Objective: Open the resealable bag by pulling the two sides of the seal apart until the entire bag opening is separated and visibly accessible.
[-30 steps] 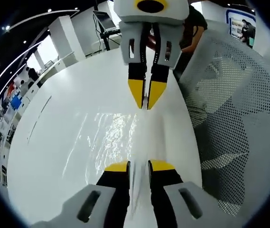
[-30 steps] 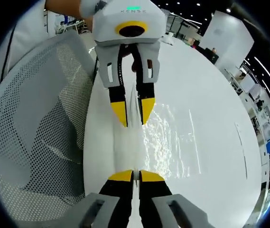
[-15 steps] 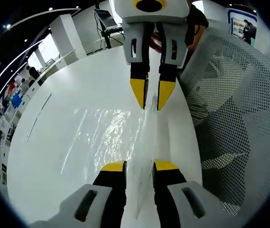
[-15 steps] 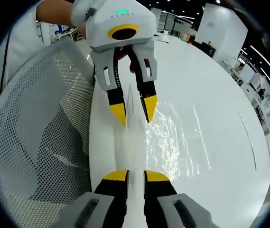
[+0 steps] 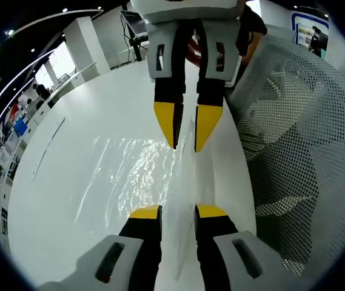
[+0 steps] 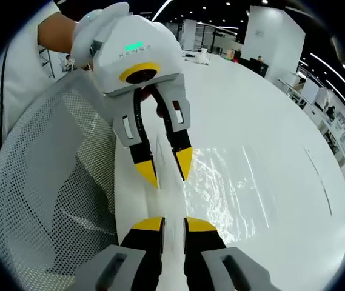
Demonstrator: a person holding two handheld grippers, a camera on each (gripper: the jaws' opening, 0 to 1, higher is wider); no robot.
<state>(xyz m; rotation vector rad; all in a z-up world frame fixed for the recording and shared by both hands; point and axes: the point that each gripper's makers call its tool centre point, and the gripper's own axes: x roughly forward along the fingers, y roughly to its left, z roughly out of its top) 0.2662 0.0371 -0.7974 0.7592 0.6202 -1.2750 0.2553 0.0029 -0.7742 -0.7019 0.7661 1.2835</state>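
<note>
A clear resealable bag lies flat on the white table, its film glinting. One edge of it rises as a thin ridge that runs between both pairs of jaws. My left gripper is open, its yellow fingertips a little apart on either side of that ridge. My right gripper faces it from the far end, also open with a gap at its tips. In the right gripper view, my right gripper sits at the bottom and my left gripper points back at it.
A white mesh chair back stands close along the table edge beside the bag, also seen as the chair in the right gripper view. A person's hand holds the left gripper. Beyond the bag the table stretches wide.
Both grippers' jaws, pinched together on the bag's raised edge a second ago, have parted slightly. The two grippers have drawn closer to each other.
</note>
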